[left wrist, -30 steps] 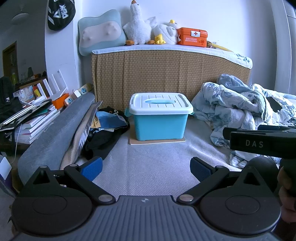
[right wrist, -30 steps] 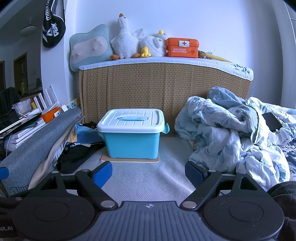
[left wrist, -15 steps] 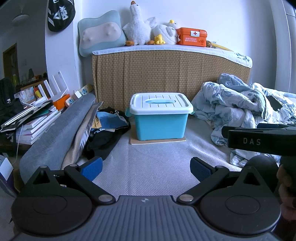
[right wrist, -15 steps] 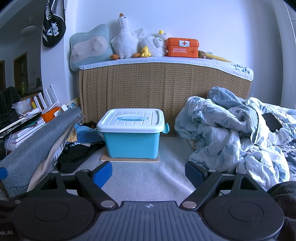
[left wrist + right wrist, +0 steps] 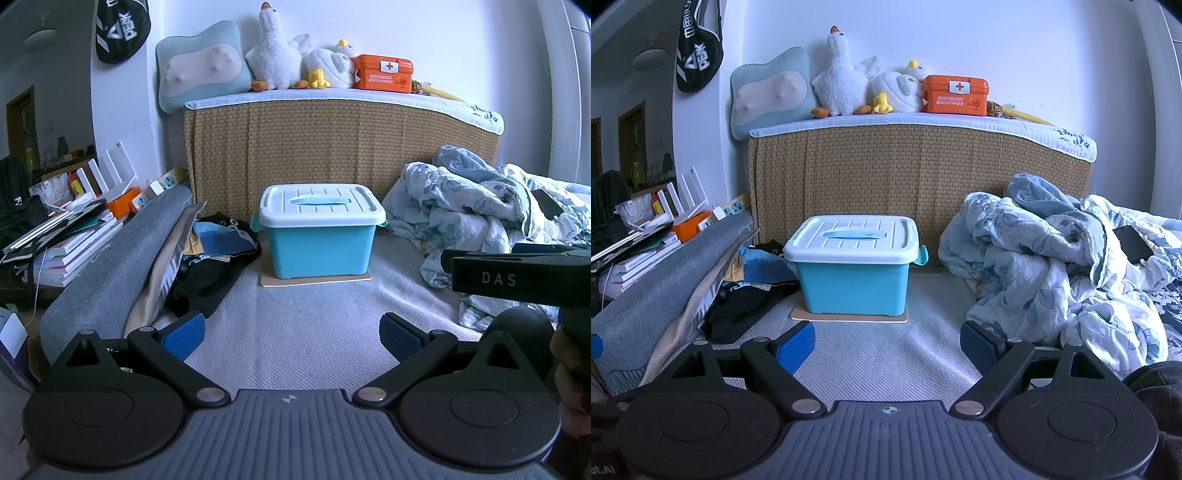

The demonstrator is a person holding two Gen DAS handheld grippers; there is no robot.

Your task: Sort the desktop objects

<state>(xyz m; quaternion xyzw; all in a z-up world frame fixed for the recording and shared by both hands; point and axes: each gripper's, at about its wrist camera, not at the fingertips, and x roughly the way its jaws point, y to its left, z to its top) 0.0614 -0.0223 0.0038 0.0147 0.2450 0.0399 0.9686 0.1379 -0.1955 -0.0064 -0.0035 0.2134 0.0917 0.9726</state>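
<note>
Both the left tongs [image 5: 291, 334] and right tongs [image 5: 886, 345] are spread, empty, facing the lidded blue storage box [image 5: 854, 266] on the bed [image 5: 886, 354].

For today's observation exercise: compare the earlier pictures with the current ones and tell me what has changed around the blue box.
Nothing visibly changed. The blue box sits shut on its board, no object was taken or let go, and both the left tongs and right tongs stay open and empty, short of it.
</note>
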